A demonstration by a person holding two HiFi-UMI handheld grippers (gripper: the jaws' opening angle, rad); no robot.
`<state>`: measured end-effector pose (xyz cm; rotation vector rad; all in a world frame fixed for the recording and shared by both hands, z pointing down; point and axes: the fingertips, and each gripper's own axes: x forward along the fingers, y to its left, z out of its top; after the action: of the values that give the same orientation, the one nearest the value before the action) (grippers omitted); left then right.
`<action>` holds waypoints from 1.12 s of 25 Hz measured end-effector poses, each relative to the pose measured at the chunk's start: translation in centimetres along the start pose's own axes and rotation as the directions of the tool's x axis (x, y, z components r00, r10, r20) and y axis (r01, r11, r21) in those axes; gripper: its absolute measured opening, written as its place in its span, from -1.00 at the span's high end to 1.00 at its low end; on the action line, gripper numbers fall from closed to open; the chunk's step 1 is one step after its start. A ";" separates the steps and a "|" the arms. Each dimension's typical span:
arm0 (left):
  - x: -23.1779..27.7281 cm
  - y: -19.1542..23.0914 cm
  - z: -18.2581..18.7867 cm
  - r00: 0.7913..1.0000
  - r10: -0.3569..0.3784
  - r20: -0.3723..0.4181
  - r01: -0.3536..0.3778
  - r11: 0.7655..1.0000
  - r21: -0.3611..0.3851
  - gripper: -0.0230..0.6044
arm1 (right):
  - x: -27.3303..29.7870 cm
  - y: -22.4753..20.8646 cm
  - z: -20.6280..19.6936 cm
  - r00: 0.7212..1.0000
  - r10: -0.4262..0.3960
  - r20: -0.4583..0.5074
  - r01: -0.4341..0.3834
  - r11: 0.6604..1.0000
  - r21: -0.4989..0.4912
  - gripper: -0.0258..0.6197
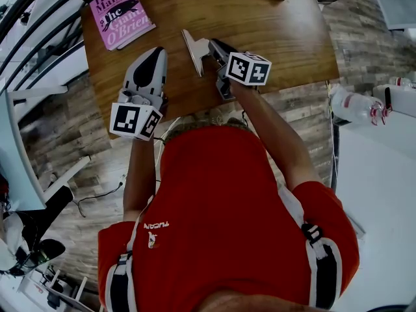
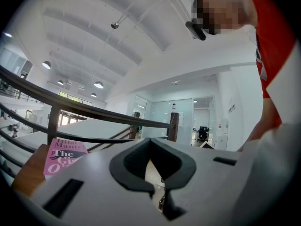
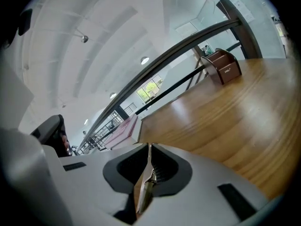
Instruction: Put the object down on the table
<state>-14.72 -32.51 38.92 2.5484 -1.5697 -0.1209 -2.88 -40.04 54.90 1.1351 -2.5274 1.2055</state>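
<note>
A flat silver metal clip (image 1: 193,51) with a wide blade is held over the near middle of the wooden table (image 1: 273,25). My right gripper (image 1: 211,47) is shut on its narrow end. In the right gripper view the metal clip (image 3: 145,182) shows edge-on, pinched between the dark pads of the right gripper (image 3: 146,173). I cannot tell whether it touches the tabletop. My left gripper (image 1: 153,52) hovers at the table's near left, shut and holding nothing. In its own view, the left gripper (image 2: 157,189) has its pads meeting.
A pink book (image 1: 117,12) lies at the table's far left corner and also shows as the book (image 2: 63,159) and the book (image 3: 123,126). A brown box (image 3: 226,67) stands at the far edge. Black railings run beyond the table. Bottles (image 1: 354,106) sit on a white surface at the right.
</note>
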 end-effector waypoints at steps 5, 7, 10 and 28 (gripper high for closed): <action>0.0 -0.6 -0.2 1.000 -0.013 -0.008 0.013 1.000 0.003 0.90 | -1.2 1.4 0.9 1.000 0.020 0.007 -0.018 0.991 -0.131 0.79; 0.0 -0.9 -0.1 1.000 -0.021 -0.011 0.021 1.000 0.006 0.90 | -1.9 2.5 1.6 0.999 0.038 0.014 -0.034 0.976 -0.216 0.79; 0.2 -1.5 0.0 0.999 -0.035 -0.012 0.035 0.999 0.012 0.90 | -3.1 4.4 2.8 0.997 0.073 0.026 -0.058 0.933 -0.356 0.79; -0.8 -6.3 2.3 0.993 -0.119 0.007 0.118 0.991 0.058 0.90 | -13.1 16.5 6.1 0.910 0.374 0.182 -0.151 0.704 -0.694 0.84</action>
<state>-9.93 -29.18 35.56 2.6895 -1.4449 -0.1044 -3.46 -30.17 35.30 0.8216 -3.0311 0.0449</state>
